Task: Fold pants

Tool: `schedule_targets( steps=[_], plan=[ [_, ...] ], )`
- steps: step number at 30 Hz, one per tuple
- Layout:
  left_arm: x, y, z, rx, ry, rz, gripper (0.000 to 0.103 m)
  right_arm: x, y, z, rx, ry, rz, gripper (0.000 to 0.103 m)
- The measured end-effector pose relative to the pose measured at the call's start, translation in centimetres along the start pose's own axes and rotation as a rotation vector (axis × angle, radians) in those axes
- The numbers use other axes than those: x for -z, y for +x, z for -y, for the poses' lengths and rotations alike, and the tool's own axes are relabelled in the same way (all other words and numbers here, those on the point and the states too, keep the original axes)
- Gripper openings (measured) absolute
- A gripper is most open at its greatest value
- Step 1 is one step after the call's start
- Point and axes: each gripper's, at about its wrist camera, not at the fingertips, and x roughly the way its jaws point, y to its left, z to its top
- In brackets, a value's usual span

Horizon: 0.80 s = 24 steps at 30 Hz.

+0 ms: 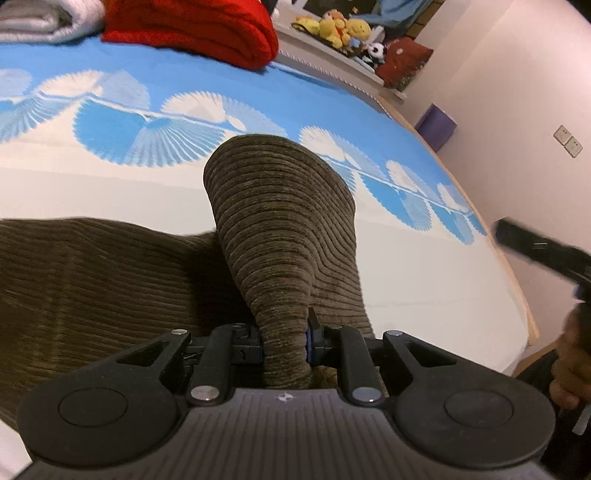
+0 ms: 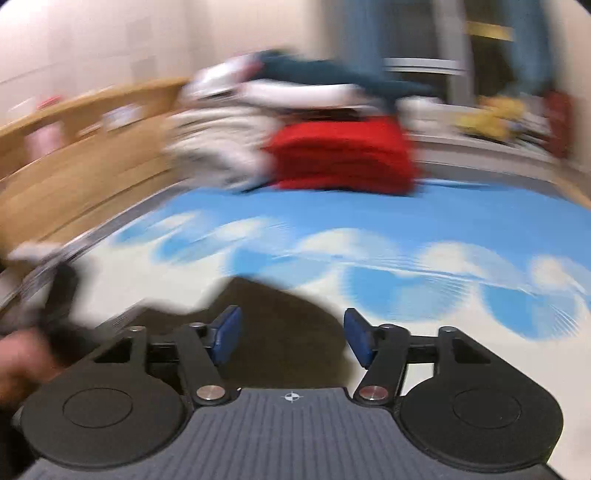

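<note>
Brown corduroy pants [image 1: 280, 221] lie on a bed sheet [image 1: 110, 177] printed with blue and white fans. My left gripper [image 1: 284, 341] is shut on a bunched fold of the pants, which rises from the jaws as a cone. The rest of the cloth spreads flat to the left. In the right wrist view, which is blurred, my right gripper [image 2: 291, 334] is open with its blue pads [image 2: 227, 334] well apart and nothing between them. It hovers above a dark corner of the pants [image 2: 273, 295]. A hand [image 1: 569, 369] with the right gripper's black body shows at the right edge.
A folded red blanket [image 1: 199, 29] and grey-white bedding [image 1: 44, 18] sit at the far side of the bed. Stuffed toys [image 1: 343, 27] line a ledge beyond. A wooden headboard [image 2: 74, 158] runs along the left. A purple box [image 1: 436, 125] stands by the wall.
</note>
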Motion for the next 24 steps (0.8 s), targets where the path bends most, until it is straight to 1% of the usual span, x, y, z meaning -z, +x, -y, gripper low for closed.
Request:
schedule_targets(
  steps=[2,3,5,9,11,14,16,17,18,19,20,21,22,23,24],
  plan=[
    [0.2,-0.9,-0.4,-0.015,0.025,0.015,0.019,0.6,1.8,0.8,0.086,0.109,-0.054,0.063],
    [0.3,-1.3,-0.4,-0.024,0.037,0.022,0.018,0.6,2.3,0.9,0.111,0.142,-0.059,0.063],
    [0.1,-2.5,-0.4,-0.029,0.059,0.035,0.018,0.5,2.8,0.8,0.103,0.159,-0.061,0.062],
    [-1.9,-6.1,-0.7,-0.022,0.165,0.087,0.018,0.2,4.7,-1.6,0.078,0.115,-0.074,0.062],
    [-3.4,-8.1,-2.2,-0.027,0.196,0.107,0.018,0.1,5.4,-2.0,0.045,0.129,-0.088,0.062],
    [-5.2,-10.3,-6.0,-0.052,0.188,0.101,0.018,0.3,6.3,-3.4,0.009,0.126,-0.109,0.062],
    [-5.4,-11.3,-9.6,-0.078,0.143,0.107,0.018,0.5,6.6,-4.3,-0.015,0.118,-0.122,0.062],
    [-5.1,-11.4,-11.6,-0.084,0.094,0.107,0.02,0.5,6.9,-4.7,-0.028,0.116,-0.129,0.063],
    [-4.6,-11.2,-14.1,-0.095,0.005,0.089,0.033,0.6,7.2,-5.0,-0.041,0.114,-0.136,0.063],
    [-4.5,-10.7,-16.1,-0.131,-0.081,0.042,0.042,0.6,7.4,-5.3,-0.055,0.111,-0.146,0.063],
    [-4.3,-10.2,-17.9,-0.197,-0.159,-0.006,0.046,0.7,7.8,-5.7,-0.066,0.107,-0.16,0.063],
    [-4.1,-10.1,-19.5,-0.262,-0.216,-0.025,0.046,0.9,8.1,-6.0,-0.073,0.103,-0.175,0.063],
    [-3.9,-10.3,-20.8,-0.308,-0.263,-0.031,0.046,1.1,8.6,-6.3,-0.078,0.1,-0.191,0.063],
    [-3.9,-10.6,-21.9,-0.324,-0.308,-0.026,0.048,1.3,9.1,-6.7,-0.083,0.099,-0.21,0.063],
    [-3.7,-11.0,-22.8,-0.309,-0.353,-0.013,0.056,1.5,9.5,-7.0,-0.088,0.101,-0.227,0.064]
  ],
)
